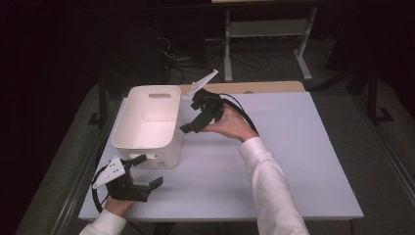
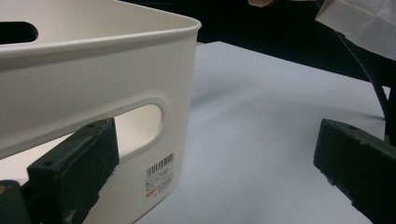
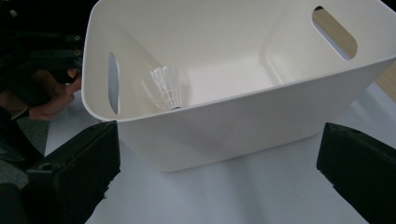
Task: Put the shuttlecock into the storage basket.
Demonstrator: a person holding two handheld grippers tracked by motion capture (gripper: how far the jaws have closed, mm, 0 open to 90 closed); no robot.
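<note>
A white plastic bin (image 1: 147, 128) with slot handles stands on the left part of the table. Inside it, near one handle wall, lies a white shuttlecock (image 3: 166, 91). My left gripper (image 1: 147, 171) is open at the table's front left, just before the bin's near wall; the left gripper view has one jaw by the handle slot of the bin (image 2: 93, 84) and nothing between the jaws. My right gripper (image 1: 191, 116) hovers open beside the bin's right wall, pointing at it. In its own view, the right gripper (image 3: 215, 182) looks down into the bin (image 3: 243, 126) with its jaws empty.
The pale table (image 1: 284, 161) stretches bare to the right of the bin. A barcode label (image 2: 161, 179) sits low on the bin's near corner. Behind the table stands a white shelf frame (image 1: 266, 29) with cables on the floor.
</note>
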